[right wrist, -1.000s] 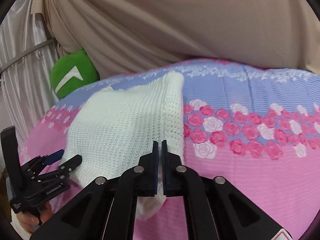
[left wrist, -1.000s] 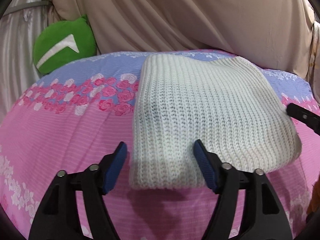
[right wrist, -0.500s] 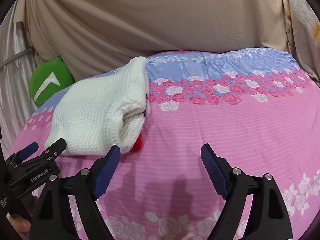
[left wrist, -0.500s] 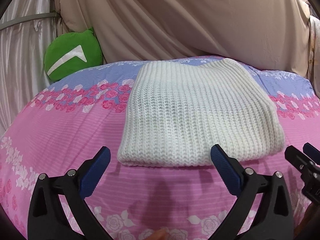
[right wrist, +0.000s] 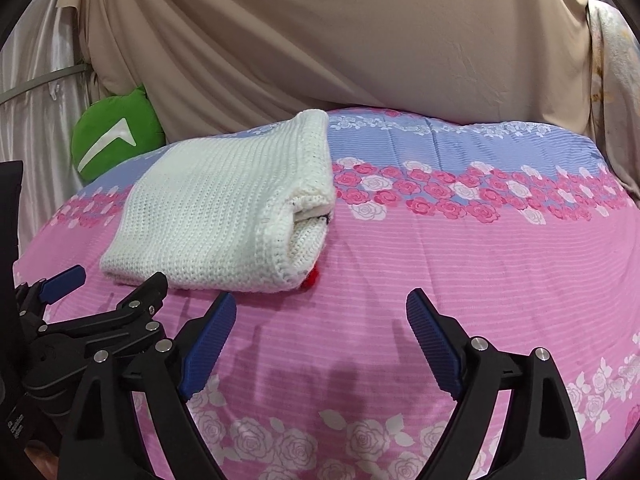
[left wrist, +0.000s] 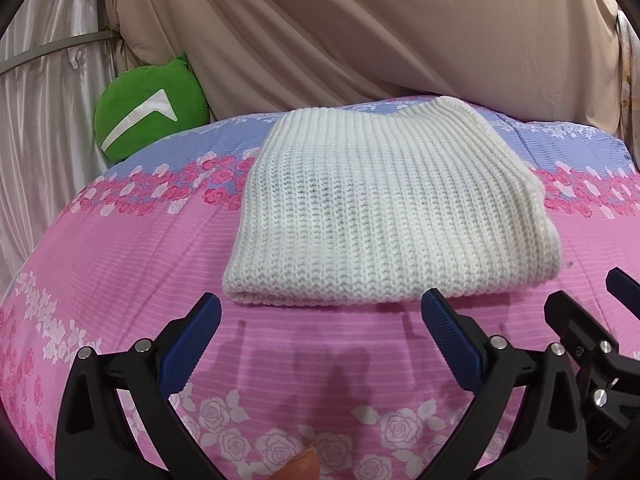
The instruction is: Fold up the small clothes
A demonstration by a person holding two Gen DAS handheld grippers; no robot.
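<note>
A white knitted garment (left wrist: pixel 384 216) lies folded into a thick rectangle on the pink and blue flowered bedspread (left wrist: pixel 160 260). In the right wrist view the garment (right wrist: pixel 224 212) is at the left, with its rolled open end facing right and a bit of red showing under it. My left gripper (left wrist: pixel 320 320) is open and empty, just in front of the garment's near edge. My right gripper (right wrist: pixel 320 320) is open and empty, to the right of and in front of the garment. Each gripper shows at the edge of the other's view.
A green round cushion (left wrist: pixel 148 108) with a white mark sits at the back left. A beige draped cloth (left wrist: pixel 360 32) hangs behind the bed. A pale satin curtain (left wrist: pixel 40 100) hangs at the left. A flowered cloth (right wrist: pixel 612 80) hangs at the right.
My right gripper opened and let go of the garment's edge. My left gripper opened wider. Both pulled back toward me, and the garment now lies free and folded.
</note>
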